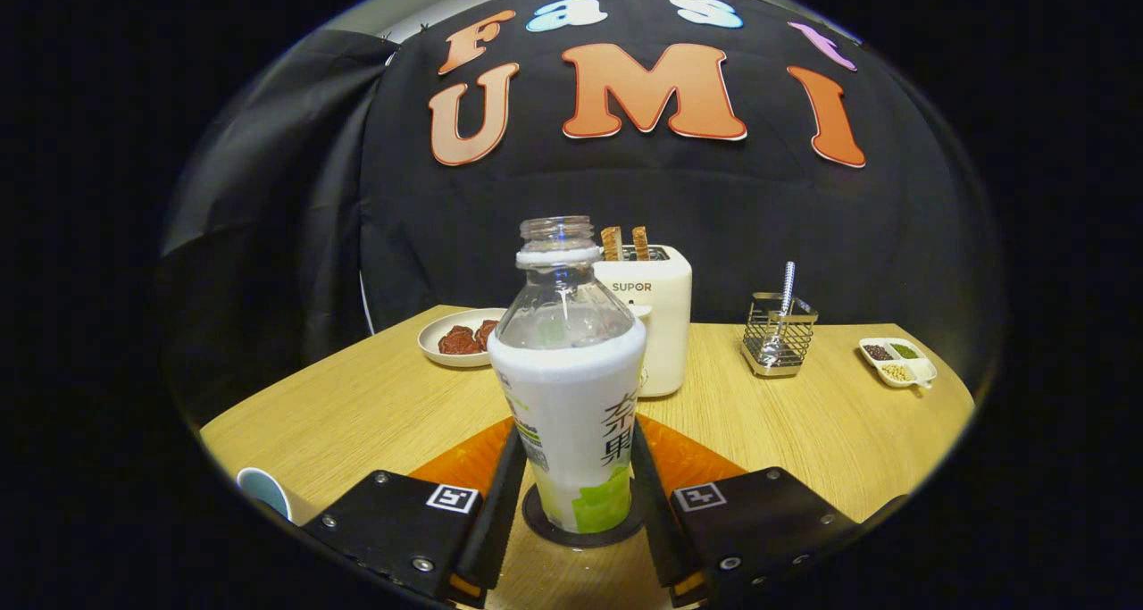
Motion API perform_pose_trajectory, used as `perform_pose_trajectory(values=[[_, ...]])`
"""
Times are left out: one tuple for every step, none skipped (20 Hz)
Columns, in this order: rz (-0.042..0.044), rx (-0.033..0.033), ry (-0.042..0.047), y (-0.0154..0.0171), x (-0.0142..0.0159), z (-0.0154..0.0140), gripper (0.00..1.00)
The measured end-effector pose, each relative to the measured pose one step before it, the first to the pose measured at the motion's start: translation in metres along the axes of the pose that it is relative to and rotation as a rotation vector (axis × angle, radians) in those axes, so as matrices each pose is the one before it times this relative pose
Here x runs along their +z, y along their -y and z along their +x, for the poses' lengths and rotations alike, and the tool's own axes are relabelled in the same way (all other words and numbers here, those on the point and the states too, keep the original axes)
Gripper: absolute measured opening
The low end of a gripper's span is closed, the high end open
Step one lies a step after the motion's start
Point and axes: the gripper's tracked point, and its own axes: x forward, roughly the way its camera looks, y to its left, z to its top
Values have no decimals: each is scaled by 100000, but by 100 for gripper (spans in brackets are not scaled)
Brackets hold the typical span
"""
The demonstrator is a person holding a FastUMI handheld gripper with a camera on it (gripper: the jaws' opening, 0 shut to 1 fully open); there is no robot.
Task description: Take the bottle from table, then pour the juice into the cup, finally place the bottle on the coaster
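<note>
An uncapped juice bottle (571, 396) stands upright on a dark round coaster (582, 528) — clasped between the gripper (576, 494) fingers — with the cup (264, 490) at nine o'clock.

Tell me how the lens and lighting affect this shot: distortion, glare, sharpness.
Gripper view: fisheye bends the table edge into a curve; bottle, upright on a dark coaster between the claw fingers, is sharp; small glints on its clear neck and on the metal basket; toaster beyond is evenly lit; cup is dim at the rim of view.
</note>
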Motion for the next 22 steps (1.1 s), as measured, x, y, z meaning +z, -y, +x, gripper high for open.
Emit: perform_pose_trajectory(values=[[-414, 3, 19, 56, 116, -210, 66], [-603, -178, 325, 132, 217, -316, 67], [-461, -127, 632, 122, 325, -306, 72], [-274, 355, 679, -66, 296, -397, 75], [-317, 582, 1080, -50, 485, -482, 79], [-714, 243, 1220, -31, 542, -639, 81], [-921, -361, 1225, 138, 607, -622, 84], [-787, -227, 1231, 155, 523, -703, 86], [-423, 96, 1305, -15, 715, -715, 89], [-171, 283, 1749, -125, 760, -816, 91], [-97, 248, 2105, -57, 964, -814, 92], [-141, 197, 2413, -2, 1140, -969, 93], [-172, -148, 2614, 25, 1313, -849, 93], [-115, -224, 3012, 89, 1411, -998, 93], [-16, -968, 2708, 271, 1472, -881, 93], [78, -604, 2528, 136, 1390, -936, 93], [302, -627, 2605, 132, 1513, -860, 93], [134, -75, 2954, 12, 1557, -831, 93], [-609, -618, 2140, 276, 1466, -866, 93], [-425, -880, 2493, -117, 1204, -763, 93], [-306, -1217, 1847, 444, 1279, -796, 93], [59, -919, 1609, 315, 1130, -853, 93]])
